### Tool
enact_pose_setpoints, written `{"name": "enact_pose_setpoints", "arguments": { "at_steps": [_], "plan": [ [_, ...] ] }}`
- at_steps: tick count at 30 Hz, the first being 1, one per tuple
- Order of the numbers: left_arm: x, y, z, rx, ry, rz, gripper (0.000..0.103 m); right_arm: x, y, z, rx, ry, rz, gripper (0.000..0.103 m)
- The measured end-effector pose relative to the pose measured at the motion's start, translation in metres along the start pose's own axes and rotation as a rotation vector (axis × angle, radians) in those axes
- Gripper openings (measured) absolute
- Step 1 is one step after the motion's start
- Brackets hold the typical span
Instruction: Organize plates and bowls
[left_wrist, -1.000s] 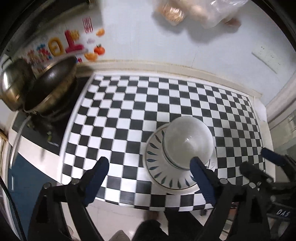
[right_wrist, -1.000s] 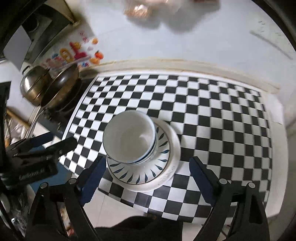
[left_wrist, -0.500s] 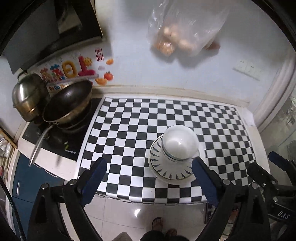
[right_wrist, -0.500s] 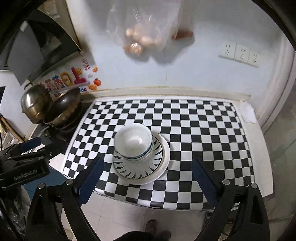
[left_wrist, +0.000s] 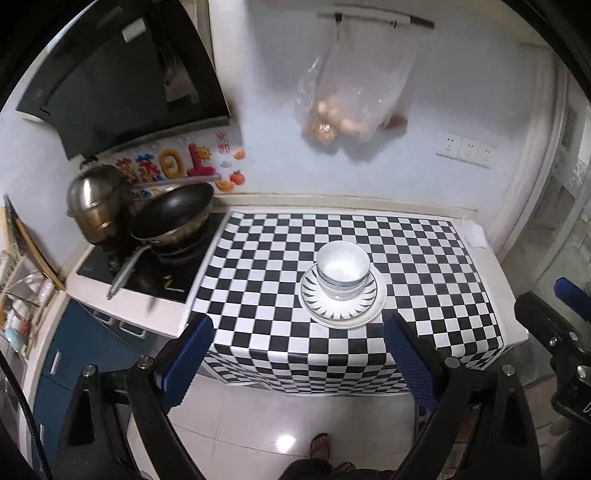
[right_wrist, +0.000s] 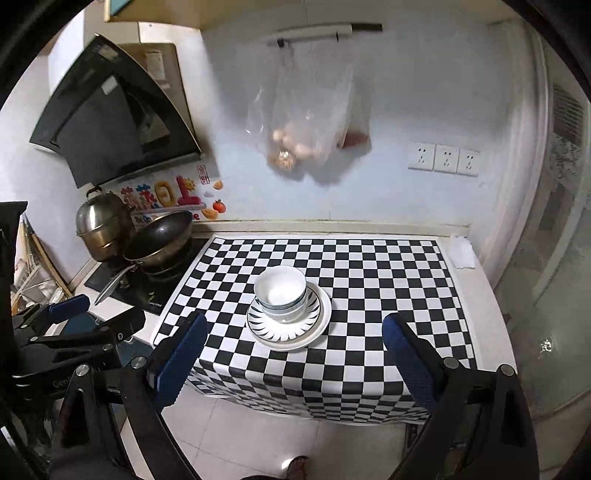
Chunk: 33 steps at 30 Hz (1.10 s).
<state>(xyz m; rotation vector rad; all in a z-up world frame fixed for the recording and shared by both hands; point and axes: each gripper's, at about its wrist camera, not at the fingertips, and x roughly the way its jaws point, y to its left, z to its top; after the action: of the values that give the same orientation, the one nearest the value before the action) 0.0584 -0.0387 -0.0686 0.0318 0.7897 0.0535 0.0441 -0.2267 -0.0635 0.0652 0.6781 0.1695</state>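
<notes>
Stainless steel on your far left: a lidded pot (left_wrist: 96, 206) is sitting behind a dark wok (left_wrist: 173, 213) on the black cooktop (left_wrist: 147, 273), with a range hood (left_wrist: 122, 88) above them. None of that is in the job.

Moving right, the checkered cloth (left_wrist: 424, 258) is covering the counter and draping over its front edge. Near the middle of it the white bowls (left_wrist: 343, 271) are sitting nested, upright, on the leaf-patterned plate (left_wrist: 341, 312), which is itself lying on a plain white plate (right_wrist: 314, 334) you can see as an outer rim. How many bowls are in the nest, I can't tell; blue bands are suggesting more than one.

The relation that matters: the stack is sitting ahead of and below both tools, well apart from either. Your left gripper (left_wrist: 299, 365) is hanging with its fingers spread wide and nothing between them, stack lying slightly right of its centre line. Your right gripper (right_wrist: 291, 356) is equally wide and empty, stack lying just left of its centre. Neither is clearly nearer. The stack is round, so no long axis to align to; any rim approach works.

My read: the stacking is looking done, both tools standing off over the floor in front of the counter.

Further right, the cloth is ending short of a bare white strip of counter (right_wrist: 491, 306) with a crumpled tissue (right_wrist: 461, 251) at the back. On the pale wall, a clear bag (right_wrist: 306, 122) of eggs is hanging from a rail, with sockets (right_wrist: 445, 158) right of it. Glossy tile floor (left_wrist: 295, 424) below.
</notes>
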Motion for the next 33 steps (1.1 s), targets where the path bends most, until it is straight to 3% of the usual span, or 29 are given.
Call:
{"name": "enact_pose_setpoints", "arguments": {
  "at_steps": [13,33],
  "plan": [
    [-0.062,-0.004,-0.031,-0.013,-0.07,-0.007,0.094,-0.079,0.009,-0.031,-0.041,-0.05,-0.026,0.098],
    [-0.073,-0.009,-0.038,-0.011,-0.074,-0.004,0.094,-0.08,-0.004,-0.027,-0.044,-0.065,-0.054,0.098]
  ]
}}
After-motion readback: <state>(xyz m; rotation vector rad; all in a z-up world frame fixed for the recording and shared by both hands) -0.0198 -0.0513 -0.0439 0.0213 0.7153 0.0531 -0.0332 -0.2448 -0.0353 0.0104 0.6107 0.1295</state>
